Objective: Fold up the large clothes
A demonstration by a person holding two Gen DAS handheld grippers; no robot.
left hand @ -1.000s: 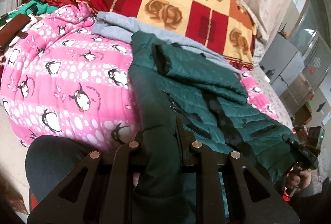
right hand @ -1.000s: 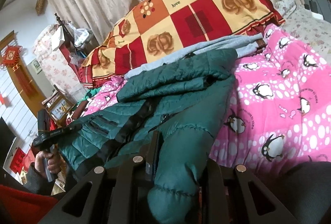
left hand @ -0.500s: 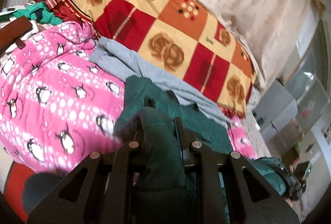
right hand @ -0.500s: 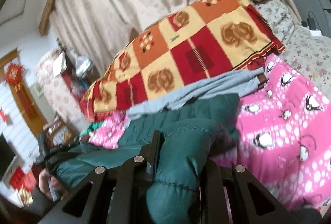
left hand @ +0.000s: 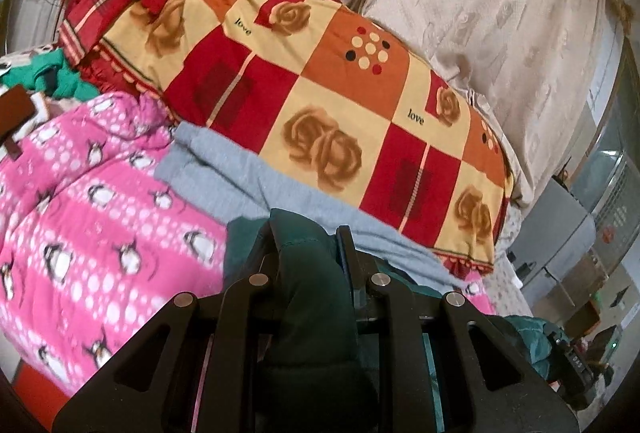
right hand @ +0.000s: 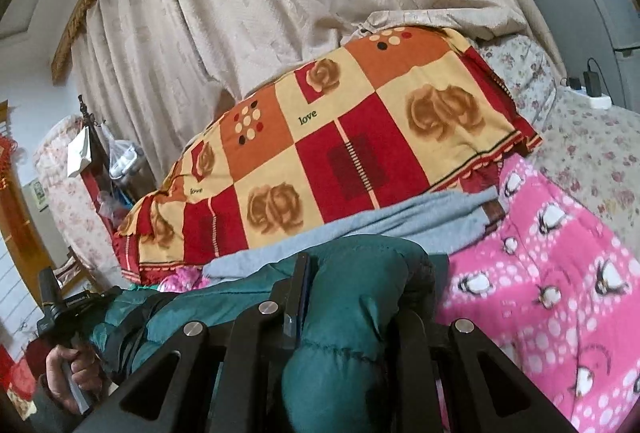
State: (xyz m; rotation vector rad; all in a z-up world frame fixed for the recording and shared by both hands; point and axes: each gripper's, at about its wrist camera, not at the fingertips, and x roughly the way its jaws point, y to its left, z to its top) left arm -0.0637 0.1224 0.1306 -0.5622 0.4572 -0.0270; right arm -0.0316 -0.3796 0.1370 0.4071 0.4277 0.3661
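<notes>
A dark green puffer jacket is held up over the bed. My left gripper is shut on a thick fold of it, which bulges between the fingers. My right gripper is shut on another bunched edge of the same jacket. The jacket stretches between the two grippers. The left gripper and its hand show at the lower left of the right wrist view. Most of the jacket is hidden below the grippers.
A pink penguin quilt covers the bed. A grey garment lies just beyond the jacket. A red and yellow rose blanket pile sits behind it, against beige curtains. Grey cabinets stand at the right.
Both grippers have lifted and carried the jacket edge away from me toward the grey garment and blanket pile. The jacket's spread body has dropped out of view below.
</notes>
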